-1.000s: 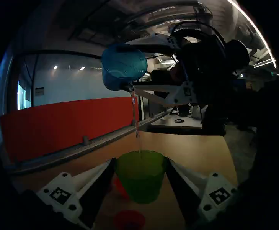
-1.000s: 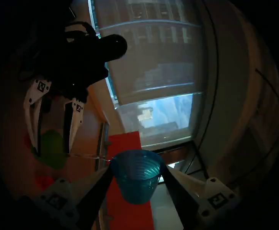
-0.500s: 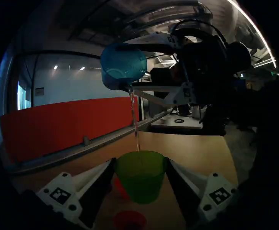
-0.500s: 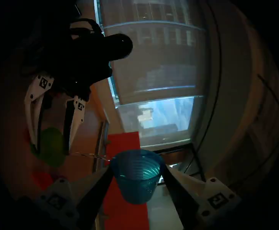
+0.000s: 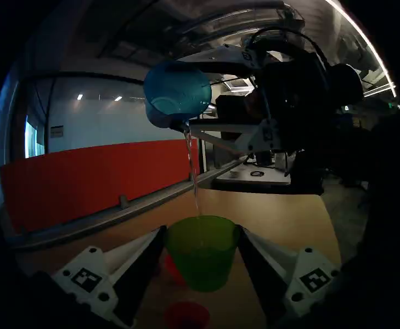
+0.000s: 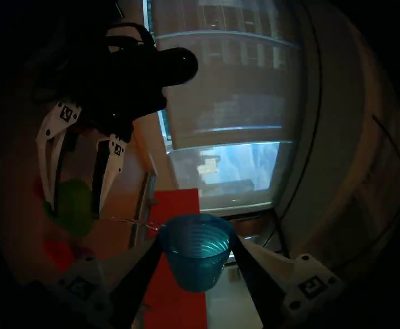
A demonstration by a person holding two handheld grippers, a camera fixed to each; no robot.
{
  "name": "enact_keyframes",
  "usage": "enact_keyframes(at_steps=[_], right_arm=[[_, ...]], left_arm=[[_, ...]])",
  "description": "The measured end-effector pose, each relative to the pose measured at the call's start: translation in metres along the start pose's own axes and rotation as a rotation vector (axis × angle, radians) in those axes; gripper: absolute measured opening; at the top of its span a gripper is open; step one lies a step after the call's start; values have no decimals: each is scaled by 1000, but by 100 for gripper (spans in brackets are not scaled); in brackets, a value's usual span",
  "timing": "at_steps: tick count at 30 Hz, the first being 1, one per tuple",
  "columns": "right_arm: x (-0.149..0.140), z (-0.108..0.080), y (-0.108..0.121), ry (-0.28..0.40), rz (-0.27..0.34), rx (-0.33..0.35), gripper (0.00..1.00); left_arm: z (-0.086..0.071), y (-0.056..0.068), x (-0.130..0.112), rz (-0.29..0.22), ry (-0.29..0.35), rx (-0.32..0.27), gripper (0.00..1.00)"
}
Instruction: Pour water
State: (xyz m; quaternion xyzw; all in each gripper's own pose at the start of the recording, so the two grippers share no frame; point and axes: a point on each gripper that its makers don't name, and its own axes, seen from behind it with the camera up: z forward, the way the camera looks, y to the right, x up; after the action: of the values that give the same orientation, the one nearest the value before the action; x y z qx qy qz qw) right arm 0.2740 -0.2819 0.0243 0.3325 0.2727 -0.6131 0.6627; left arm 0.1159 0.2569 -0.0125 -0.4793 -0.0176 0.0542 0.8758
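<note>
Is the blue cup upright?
No, the blue cup is tipped, and a thin stream runs from its rim down into the green cup.

A translucent green plastic cup (image 5: 202,255) looks smooth and glossy. A translucent blue plastic cup (image 6: 195,260) shows fine ridges inside. The pale wood-look tabletop (image 5: 279,211) appears matt.

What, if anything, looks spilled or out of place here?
Nothing stands out. The tilted blue cup in the right gripper pours a thin water stream into the green cup in the left gripper; the table looks dry.
</note>
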Motion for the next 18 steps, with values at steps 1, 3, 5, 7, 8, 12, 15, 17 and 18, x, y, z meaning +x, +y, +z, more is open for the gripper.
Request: enact_keyframes(at_steps=[1,3,5,7,8,12,15,17,18], right_arm=[[0,0,0,0,-3,0,91],[0,0,1,1,-8,0,91],[1,0,2,1,-14,-1,91],[1,0,3,2,-23,-3,91],[1,0,3,3,-27,-5,91],[2,1,3,4,-45,-5,91],[1,1,3,3,-56,-3,91],[1,1,3,3,-65,-4,91],[1,1,3,3,-69,-4,91]], left_arm=[[0,0,0,0,0,0,90],[0,0,1,0,0,0,90],[0,0,1,1,0,0,90],[0,0,1,1,0,0,90],[0,0,1,1,0,0,90],[1,0,1,0,1,0,90],[1,-1,0,-1,0,1,90],[2,-1,0,-1,0,1,90],[2,-1,0,-1,-1,1,90]])
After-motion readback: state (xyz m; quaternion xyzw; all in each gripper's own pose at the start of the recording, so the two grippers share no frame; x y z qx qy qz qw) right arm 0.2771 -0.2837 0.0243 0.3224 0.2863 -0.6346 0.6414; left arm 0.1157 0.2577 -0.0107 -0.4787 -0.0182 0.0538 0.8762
